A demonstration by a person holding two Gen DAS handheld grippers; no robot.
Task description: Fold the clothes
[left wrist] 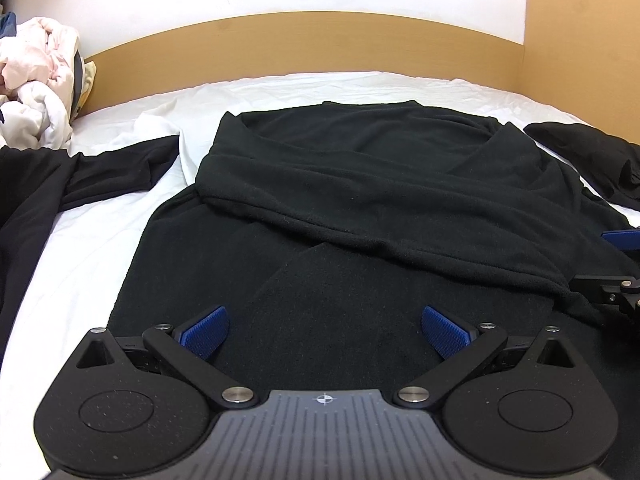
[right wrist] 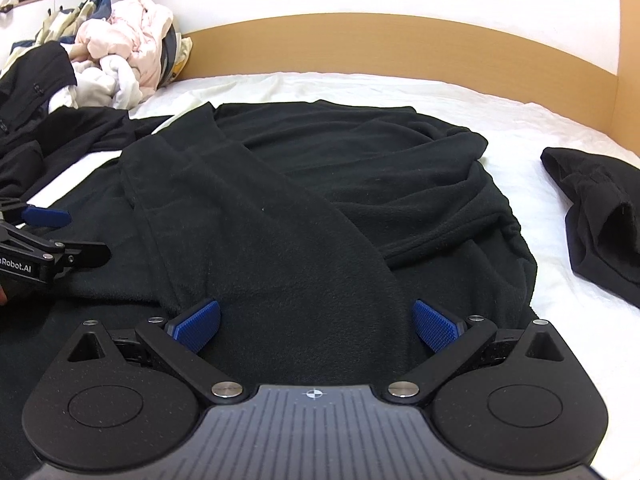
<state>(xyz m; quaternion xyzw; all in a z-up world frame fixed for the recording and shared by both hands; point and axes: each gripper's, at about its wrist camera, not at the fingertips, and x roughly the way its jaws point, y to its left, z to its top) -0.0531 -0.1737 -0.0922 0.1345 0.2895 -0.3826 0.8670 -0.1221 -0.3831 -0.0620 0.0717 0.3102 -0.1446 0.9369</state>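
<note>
We judge the black fleece garment point(left wrist: 360, 184) to be soft, limp and light, with a napped surface that should grip the ribbed blue pads rather than slide; it will sag and drag if lifted by one point, so we would pinch it at two spread points along an edge or hem. It lies spread on the bed point(left wrist: 100, 248) straight ahead of both tools, a sleeve or side panel already folded across its middle. Our left tool point(left wrist: 324, 330) hovers low over the near hem, released, its pads wide apart and holding nothing. Our right tool point(right wrist: 316, 326) sits alongside to the right, likewise released and empty, over the folded layer. Another dark garment point(right wrist: 592, 216) lies well apart, right of the right tool.
</note>
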